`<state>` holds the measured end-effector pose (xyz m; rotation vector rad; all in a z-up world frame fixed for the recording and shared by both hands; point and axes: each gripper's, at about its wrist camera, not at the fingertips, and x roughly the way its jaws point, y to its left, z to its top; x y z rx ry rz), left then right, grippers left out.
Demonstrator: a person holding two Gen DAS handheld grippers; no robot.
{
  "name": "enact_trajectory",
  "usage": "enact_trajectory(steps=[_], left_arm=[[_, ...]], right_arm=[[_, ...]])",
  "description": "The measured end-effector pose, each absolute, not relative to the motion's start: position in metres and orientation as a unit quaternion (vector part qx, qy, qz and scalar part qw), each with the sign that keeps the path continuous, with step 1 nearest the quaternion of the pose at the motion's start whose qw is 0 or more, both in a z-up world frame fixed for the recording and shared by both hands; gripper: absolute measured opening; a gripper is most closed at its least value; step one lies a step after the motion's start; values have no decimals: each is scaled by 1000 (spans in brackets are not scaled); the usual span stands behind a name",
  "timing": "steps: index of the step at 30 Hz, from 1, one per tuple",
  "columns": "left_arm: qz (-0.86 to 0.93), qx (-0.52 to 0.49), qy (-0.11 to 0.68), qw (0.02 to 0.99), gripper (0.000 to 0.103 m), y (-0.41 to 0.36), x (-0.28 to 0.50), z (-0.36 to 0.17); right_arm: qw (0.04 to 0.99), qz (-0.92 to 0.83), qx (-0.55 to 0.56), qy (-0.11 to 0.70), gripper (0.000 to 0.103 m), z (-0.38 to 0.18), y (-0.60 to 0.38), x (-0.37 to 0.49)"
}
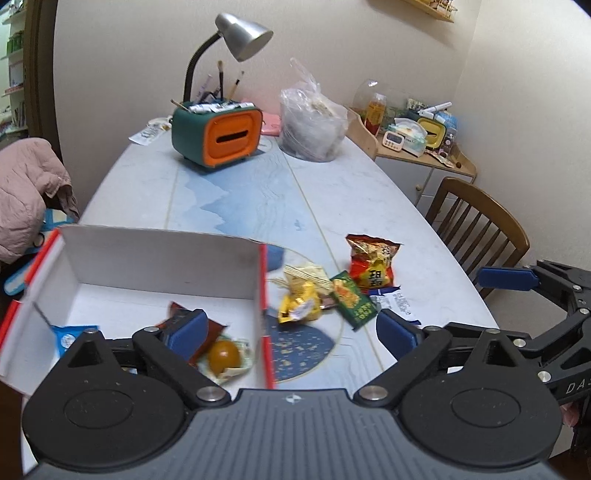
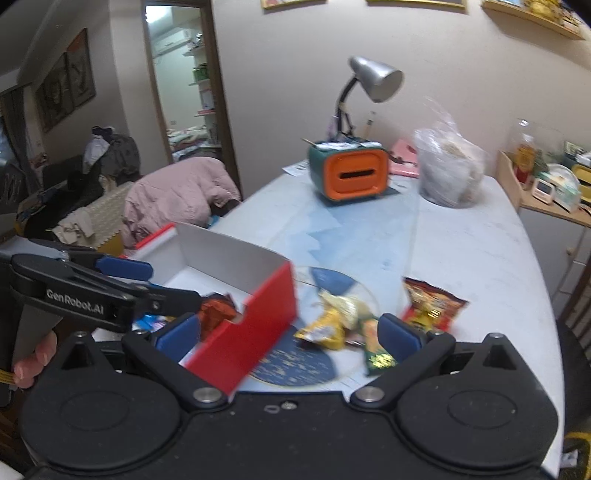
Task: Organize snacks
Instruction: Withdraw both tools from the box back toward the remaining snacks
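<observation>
A red-and-white cardboard box (image 1: 159, 254) lies open at the table's near left and holds a dark red packet (image 1: 212, 332), a round amber sweet in clear wrap (image 1: 223, 356) and a blue packet (image 1: 70, 338). Right of it lie a yellow packet (image 1: 301, 301), a pale packet (image 1: 308, 273), a green packet (image 1: 352, 299) and a red chip bag (image 1: 371, 264). My left gripper (image 1: 291, 330) is open, straddling the box's right wall. My right gripper (image 2: 288, 332) is open above the box wall (image 2: 255, 325) and the yellow packet (image 2: 325, 330); the green packet (image 2: 376, 349) lies by its right finger.
A round blue mat (image 1: 306, 350) lies under the loose snacks. At the table's far end stand an orange-and-green organizer (image 1: 218, 134) with a desk lamp (image 1: 240, 35) and a clear plastic bag (image 1: 314, 122). A wooden chair (image 1: 476, 229) stands on the right, a pink jacket (image 1: 26, 188) on the left.
</observation>
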<state>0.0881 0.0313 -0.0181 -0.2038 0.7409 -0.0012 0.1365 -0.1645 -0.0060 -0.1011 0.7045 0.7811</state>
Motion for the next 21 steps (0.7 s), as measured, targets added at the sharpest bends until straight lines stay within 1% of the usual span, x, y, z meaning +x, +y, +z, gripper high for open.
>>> enact_trajectory(steps=[11,21], left_arm=[[12,-94,385,918,98,-24,133,-45],[41,-107,412,904,98,-64,178,-70]], right_arm=[[864,337,-69,368,103,-40,-231,171],[853,325,-81,400,102,-78,-265,213]])
